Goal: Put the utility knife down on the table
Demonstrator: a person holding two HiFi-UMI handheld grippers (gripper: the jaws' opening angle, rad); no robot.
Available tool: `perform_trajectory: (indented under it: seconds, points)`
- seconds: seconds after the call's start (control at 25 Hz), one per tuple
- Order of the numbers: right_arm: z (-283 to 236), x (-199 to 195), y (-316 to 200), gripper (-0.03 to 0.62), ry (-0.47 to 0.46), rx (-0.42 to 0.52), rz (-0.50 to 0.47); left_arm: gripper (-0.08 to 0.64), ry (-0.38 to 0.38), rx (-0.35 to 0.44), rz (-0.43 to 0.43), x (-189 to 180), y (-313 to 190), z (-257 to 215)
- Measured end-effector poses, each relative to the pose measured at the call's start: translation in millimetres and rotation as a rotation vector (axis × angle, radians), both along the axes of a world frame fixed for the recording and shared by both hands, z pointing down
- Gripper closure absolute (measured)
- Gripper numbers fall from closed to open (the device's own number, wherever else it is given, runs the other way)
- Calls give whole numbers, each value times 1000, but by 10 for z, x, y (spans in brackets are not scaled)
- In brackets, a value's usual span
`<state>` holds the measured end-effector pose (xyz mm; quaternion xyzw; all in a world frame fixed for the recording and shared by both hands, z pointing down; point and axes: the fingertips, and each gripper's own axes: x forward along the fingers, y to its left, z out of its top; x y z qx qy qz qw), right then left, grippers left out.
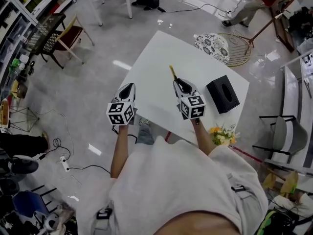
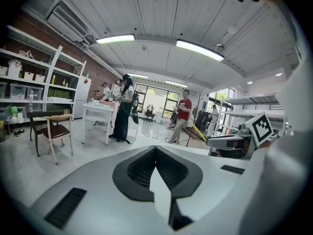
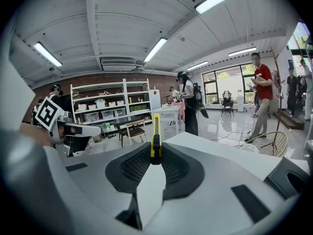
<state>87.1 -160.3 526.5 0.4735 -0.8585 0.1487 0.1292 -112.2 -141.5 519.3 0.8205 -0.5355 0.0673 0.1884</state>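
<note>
A yellow utility knife [image 1: 172, 73] sticks forward out of my right gripper [image 1: 180, 83], which is shut on its handle above the white table [image 1: 161, 97]. In the right gripper view the knife [image 3: 155, 133] stands upright between the dark pads, its yellow body rising past the tips. My left gripper [image 1: 128, 88] hovers at the table's left edge. In the left gripper view its jaws [image 2: 155, 148] meet at the tips with nothing between them.
A black tissue box [image 1: 223, 94] sits on the table's right part. Yellow flowers [image 1: 221, 133] stand at the near right corner. A patterned stool [image 1: 213, 47] and a wire basket [image 1: 235, 48] stand beyond the table. Chairs stand on the floor at left and right. People stand in the background.
</note>
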Motion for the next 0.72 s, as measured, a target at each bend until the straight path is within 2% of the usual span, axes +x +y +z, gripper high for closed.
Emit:
perform_trajectory:
  seconds: [0.4,0.72]
  points:
    - [-101,-164,-587,509,13,-12,104,540,-1,-21,118,-118,-805,14]
    - [-83,-354,-967,509,31,-37,155,540,2,-65,198,-224,-1251,154]
